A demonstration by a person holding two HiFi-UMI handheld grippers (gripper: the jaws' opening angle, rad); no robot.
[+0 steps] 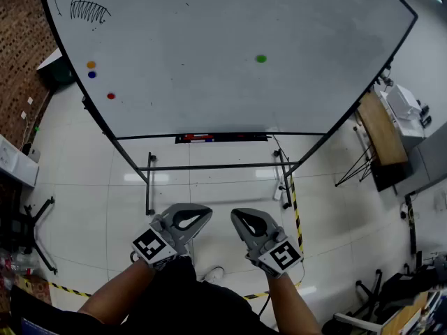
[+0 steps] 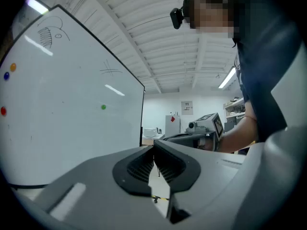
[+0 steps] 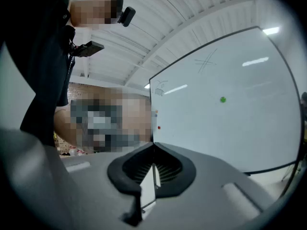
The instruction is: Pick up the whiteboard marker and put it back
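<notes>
A large whiteboard [image 1: 230, 54] on a black frame stands ahead of me. Its black tray [image 1: 248, 137] runs along the bottom edge, and a red marker [image 1: 199, 137] lies in it with other small items I cannot make out. Both grippers hang low in the head view, well short of the tray. My left gripper [image 1: 202, 215] is shut and empty, and its jaws meet at the tip in the left gripper view [image 2: 153, 150]. My right gripper [image 1: 239, 218] is also shut with nothing in it [image 3: 153, 147]. The two tips point roughly toward each other.
Green [image 1: 260, 58], orange [image 1: 91, 65], blue [image 1: 91, 75] and red [image 1: 110, 96] magnets dot the board. The board's stand legs [image 1: 149, 187] reach toward me over the white tiled floor. Yellow-black tape [image 1: 296, 215] crosses the floor. A desk with equipment [image 1: 391, 128] stands right; a brick wall [image 1: 21, 40] left.
</notes>
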